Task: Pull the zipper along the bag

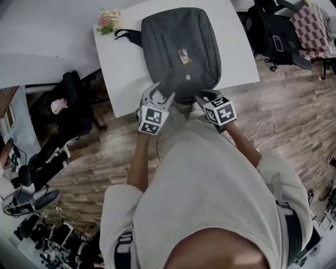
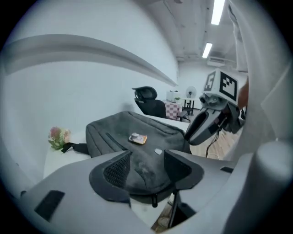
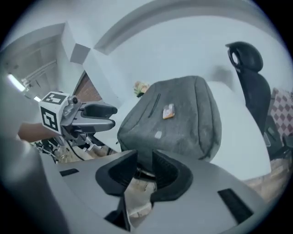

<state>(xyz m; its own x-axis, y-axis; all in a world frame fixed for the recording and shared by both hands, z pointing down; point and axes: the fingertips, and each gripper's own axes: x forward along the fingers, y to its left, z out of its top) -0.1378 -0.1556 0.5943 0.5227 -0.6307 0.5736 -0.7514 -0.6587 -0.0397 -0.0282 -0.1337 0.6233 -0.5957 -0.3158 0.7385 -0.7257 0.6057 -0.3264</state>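
Head view is showing the white table (image 1: 121, 63) carrying the gray bag (image 1: 181, 37) at its near edge, where I am holding my left gripper (image 1: 160, 95) and right gripper (image 1: 206, 97) with jaws parted around the bag's near rim, pressing nothing, a zipper pull (image 2: 154, 199) hanging by my left jaws.

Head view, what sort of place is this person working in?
Most likely an office or lab workroom: a white table holding a gray backpack, black office chairs on a wood-plank floor, and strip lights on the ceiling in the left gripper view.
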